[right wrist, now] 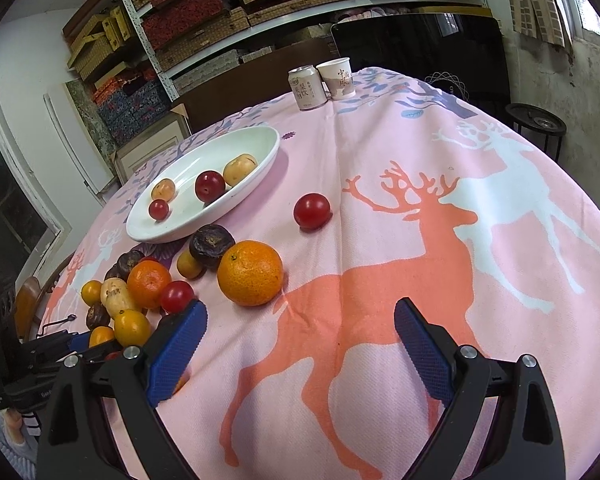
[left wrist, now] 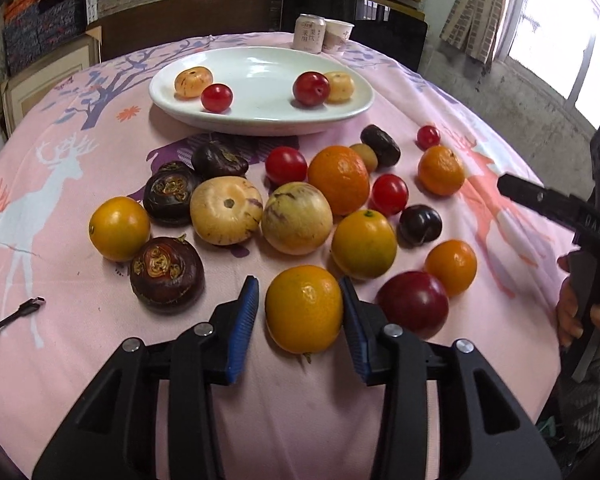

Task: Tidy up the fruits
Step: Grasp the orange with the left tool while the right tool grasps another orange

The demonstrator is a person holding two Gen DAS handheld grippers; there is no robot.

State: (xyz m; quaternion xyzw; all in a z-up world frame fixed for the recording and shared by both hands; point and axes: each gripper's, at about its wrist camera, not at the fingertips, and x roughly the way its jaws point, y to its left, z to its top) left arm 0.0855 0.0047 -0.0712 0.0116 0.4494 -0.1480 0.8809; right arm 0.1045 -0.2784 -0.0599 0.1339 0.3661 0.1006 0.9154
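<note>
The left hand-held gripper (left wrist: pixel 302 312) sits nearest the camera with an orange citrus fruit (left wrist: pixel 304 309) between its blue pads. The right pad touches the skin; the left pad shows a sliver of gap, so I judge the grip not yet firm. Closing should go gently and squarely across the widest part, so the round fruit does not squirt out toward 12 o'clock.

A dark red plum (left wrist: pixel 413 303) lies just beside it at 3 o'clock, so the lift is best straight up. More fruit crowds the bench (left wrist: pixel 80 340) beyond. The white plate (left wrist: pixel 260 124), far at 12 o'clock, holds four pieces and looks the likely destination.

The right hand-held gripper (right wrist: pixel 300 344) stands released over bare cloth, grasping nothing.
</note>
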